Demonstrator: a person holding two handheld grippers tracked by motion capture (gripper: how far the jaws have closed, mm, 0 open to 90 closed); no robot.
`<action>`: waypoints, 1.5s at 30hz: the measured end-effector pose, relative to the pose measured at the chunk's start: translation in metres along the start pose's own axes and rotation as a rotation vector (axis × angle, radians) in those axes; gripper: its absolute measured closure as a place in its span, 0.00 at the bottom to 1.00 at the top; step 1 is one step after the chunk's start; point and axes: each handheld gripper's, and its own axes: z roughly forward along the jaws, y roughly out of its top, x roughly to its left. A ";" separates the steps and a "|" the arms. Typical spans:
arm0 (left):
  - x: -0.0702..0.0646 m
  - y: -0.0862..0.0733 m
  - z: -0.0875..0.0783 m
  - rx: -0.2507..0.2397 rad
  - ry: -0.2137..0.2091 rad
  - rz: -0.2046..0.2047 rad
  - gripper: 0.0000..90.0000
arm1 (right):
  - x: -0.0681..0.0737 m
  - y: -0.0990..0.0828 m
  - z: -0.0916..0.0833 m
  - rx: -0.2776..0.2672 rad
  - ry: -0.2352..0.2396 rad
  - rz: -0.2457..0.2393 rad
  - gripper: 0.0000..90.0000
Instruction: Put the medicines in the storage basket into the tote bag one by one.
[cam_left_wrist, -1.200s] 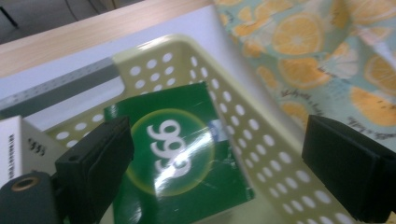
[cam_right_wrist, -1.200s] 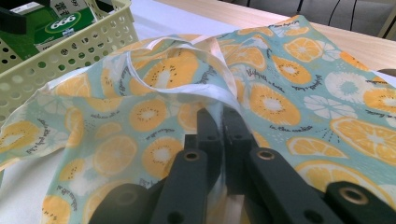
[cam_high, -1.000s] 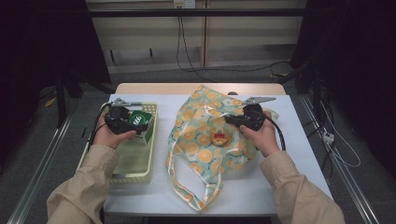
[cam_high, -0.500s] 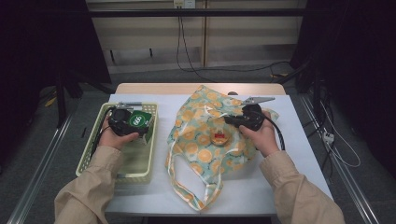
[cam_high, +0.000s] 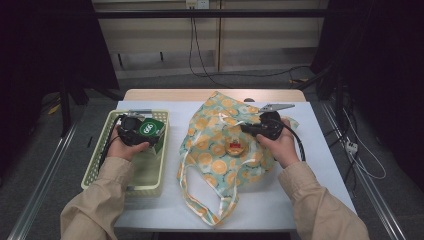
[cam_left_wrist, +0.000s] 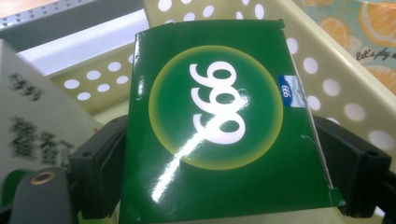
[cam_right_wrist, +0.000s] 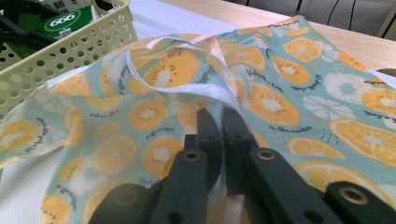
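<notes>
Glossy green carton (cam_left_wrist: 219, 126) sits clamped in left gripper (cam_left_wrist: 219, 182); right gripper (cam_right_wrist: 219, 135) pinches thin printed fabric bag (cam_right_wrist: 289, 107).

A white cloth (cam_high: 320, 150) covers the wooden table (cam_high: 170, 94), while cables (cam_high: 192, 45) hang at twelve o'clock and trail at three o'clock

table (cam_high: 320, 165) bearing basket (cam_high: 107, 170) and fruit-print bag (cam_high: 220, 160).

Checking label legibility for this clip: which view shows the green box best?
The left gripper view: the green box sits close up between the fingers, its white 999 print readable. The high view shows it small in the basket. The right gripper view catches it far off.
</notes>
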 end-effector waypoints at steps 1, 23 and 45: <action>0.001 0.000 -0.002 -0.001 -0.009 0.001 0.16 | 0.000 0.000 0.000 -0.001 0.000 0.001 0.98; -0.003 0.021 -0.056 -0.051 -0.044 0.004 0.19 | -0.001 -0.001 -0.001 0.005 -0.007 0.009 0.98; -0.086 0.061 -0.099 -0.163 -0.294 0.223 0.19 | 0.001 0.002 0.003 0.002 0.001 0.009 0.98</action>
